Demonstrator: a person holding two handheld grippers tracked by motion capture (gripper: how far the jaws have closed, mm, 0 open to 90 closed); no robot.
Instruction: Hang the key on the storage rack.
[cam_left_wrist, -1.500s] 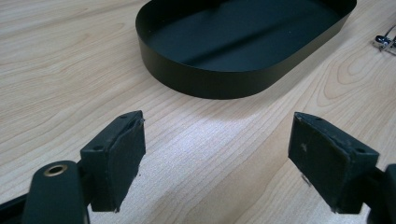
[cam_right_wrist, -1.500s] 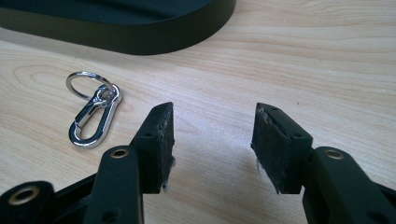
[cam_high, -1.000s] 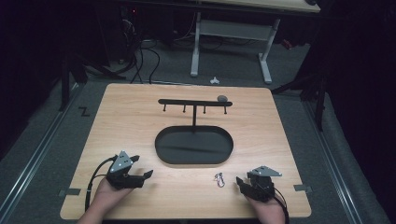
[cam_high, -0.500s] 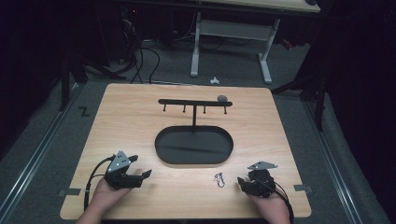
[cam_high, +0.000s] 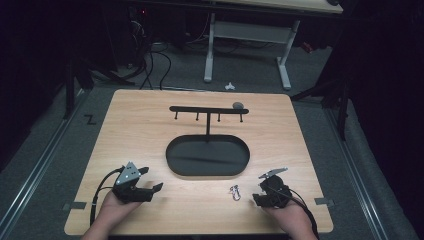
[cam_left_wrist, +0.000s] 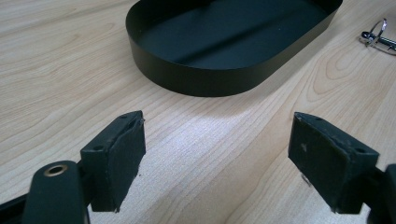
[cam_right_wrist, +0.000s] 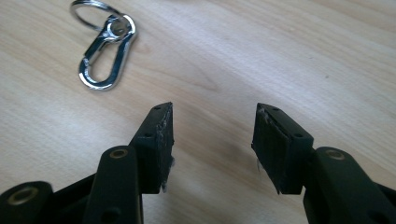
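Tray (cam_high: 207, 156) beyond carabiner (cam_high: 234, 191), apart.

My left gripper (cam_high: 141, 186) sits at lower left of the high view, jaws spread wide and empty. My right gripper (cam_high: 264, 192) sits lower right, jaws parted, gripping nothing.

Carabiner (cam_right_wrist: 103, 55) beside tray (cam_left_wrist: 201, 81): shiny polished metal. Tray matt black, smooth. Table (cam_high: 140, 130) light wood grain, satin. Right gripper (cam_right_wrist: 212, 140) pads (cam_right_wrist: 164, 140) worn matt rubber.

Bright tabletop amid dark surroundings; close views slightly soft.
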